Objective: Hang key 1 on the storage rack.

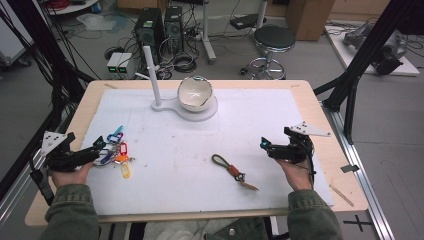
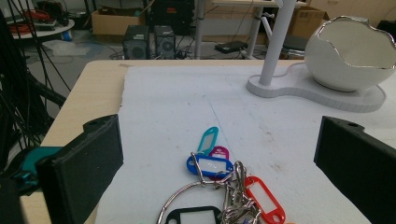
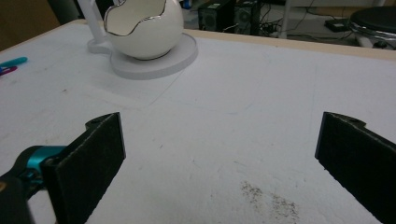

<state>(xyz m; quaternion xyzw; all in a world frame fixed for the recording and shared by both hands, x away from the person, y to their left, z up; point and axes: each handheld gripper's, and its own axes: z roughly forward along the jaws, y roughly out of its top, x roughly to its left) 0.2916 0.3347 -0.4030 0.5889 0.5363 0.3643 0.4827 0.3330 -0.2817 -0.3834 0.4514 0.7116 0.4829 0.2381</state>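
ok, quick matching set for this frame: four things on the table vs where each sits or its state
Things:
1. key bunch
2. leather strap
3. egg-shaped bowl
4. right gripper

Places or states:
A. on the white stand at the far side
B. open, over bare mat
C. at the left gripper, between its open jaws
D. mid-mat, between the two hands

Pairs: 1-C, 2-D, 3-A, 4-B

A wooden desk (image 1: 90, 100) carries a white mat (image 1: 240, 130); on it lie a key bunch (image 1: 114, 150), a leather strap (image 1: 232, 171) and a white stand (image 1: 186, 107)
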